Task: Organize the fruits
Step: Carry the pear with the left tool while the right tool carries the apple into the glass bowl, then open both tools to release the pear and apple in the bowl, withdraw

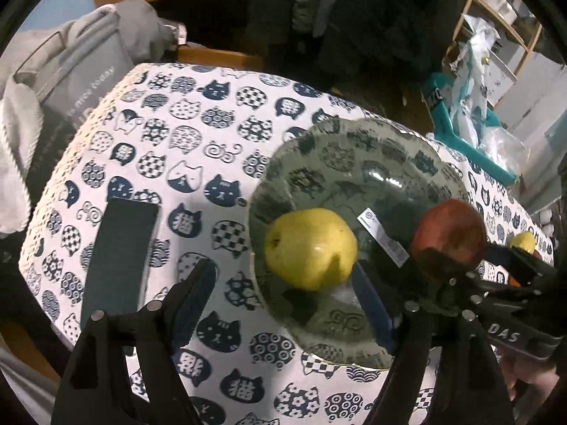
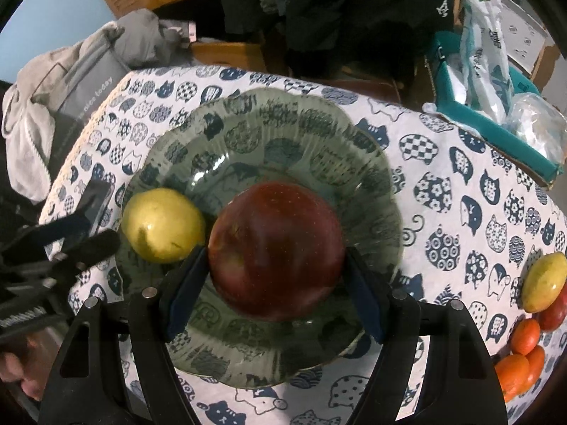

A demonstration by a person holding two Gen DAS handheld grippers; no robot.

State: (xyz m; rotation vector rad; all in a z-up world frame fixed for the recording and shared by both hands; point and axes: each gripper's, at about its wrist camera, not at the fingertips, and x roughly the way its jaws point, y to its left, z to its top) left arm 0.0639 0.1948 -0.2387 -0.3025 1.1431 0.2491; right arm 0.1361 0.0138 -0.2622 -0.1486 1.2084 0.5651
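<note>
Your right gripper (image 2: 274, 285) is clamped on the red apple (image 2: 276, 248): both blue pads press the fruit's flanks, and the apple sits between them over the middle of the green glass plate (image 2: 283, 117). Whether the apple rests on the plate or hangs just above it cannot be told.

Your left gripper (image 1: 283, 294) stands spread with nothing between its fingers. Its right finger (image 1: 372, 304) reaches over the near rim of the plate, just beside the yellow-green fruit (image 1: 311, 248), apart from it or barely grazing it. Its left finger (image 1: 193, 294) lies over the cat-print cloth on the counter (image 1: 177, 148), off the plate.

The yellow-green fruit lies in the plate on its left side, close to the rim, just beside the red apple. In the left wrist view the apple shows farther right, with the right gripper's dark finger across its lower part.

To your right on the counter, well apart from the plate, lies a cluster of fruit: another yellow-green fruit (image 2: 544, 281), a red one (image 2: 554, 313) beneath it, and orange ones (image 2: 524, 334) nearest the edge.

A dark flat phone (image 1: 118, 262) lies on the cloth left of the plate.

Farther back, a teal tray (image 2: 496, 131) with plastic bags sits at the right, and grey clothing (image 2: 71, 81) is heaped past the counter's left end.
</note>
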